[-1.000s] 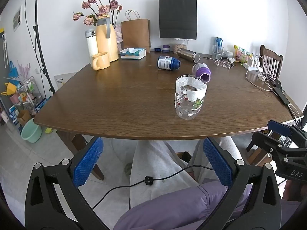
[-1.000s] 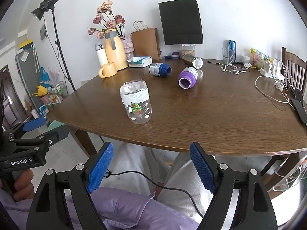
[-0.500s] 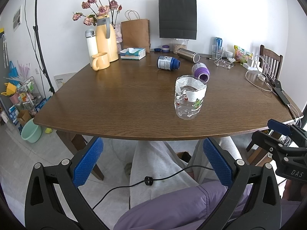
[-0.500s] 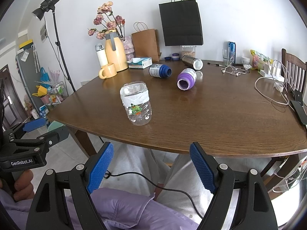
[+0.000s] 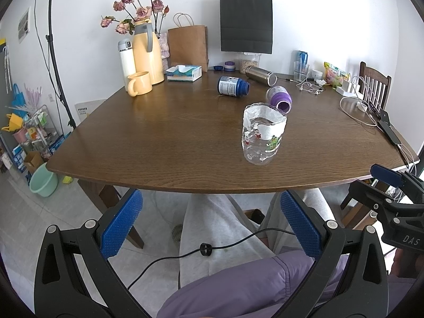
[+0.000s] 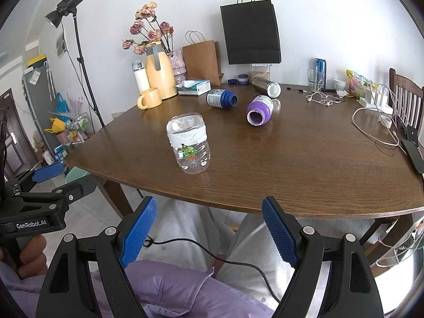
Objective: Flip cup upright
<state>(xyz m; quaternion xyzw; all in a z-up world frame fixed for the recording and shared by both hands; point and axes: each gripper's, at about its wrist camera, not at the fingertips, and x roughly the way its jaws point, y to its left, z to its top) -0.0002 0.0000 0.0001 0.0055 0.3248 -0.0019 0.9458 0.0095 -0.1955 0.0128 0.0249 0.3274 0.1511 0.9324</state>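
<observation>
Left gripper [image 5: 209, 222]: jaws wide apart, holding nothing, parked low off the table [image 5: 159, 137] edge over the lap, likely out of the way. Clear cup [image 5: 263, 133] stands upright near the front edge, mouth up, so the flip looks done. Purple cup [image 5: 279, 100] lies tipped behind it, well apart. Right gripper [image 6: 209, 230]: jaws also wide, empty, drawn back short of the table.
</observation>
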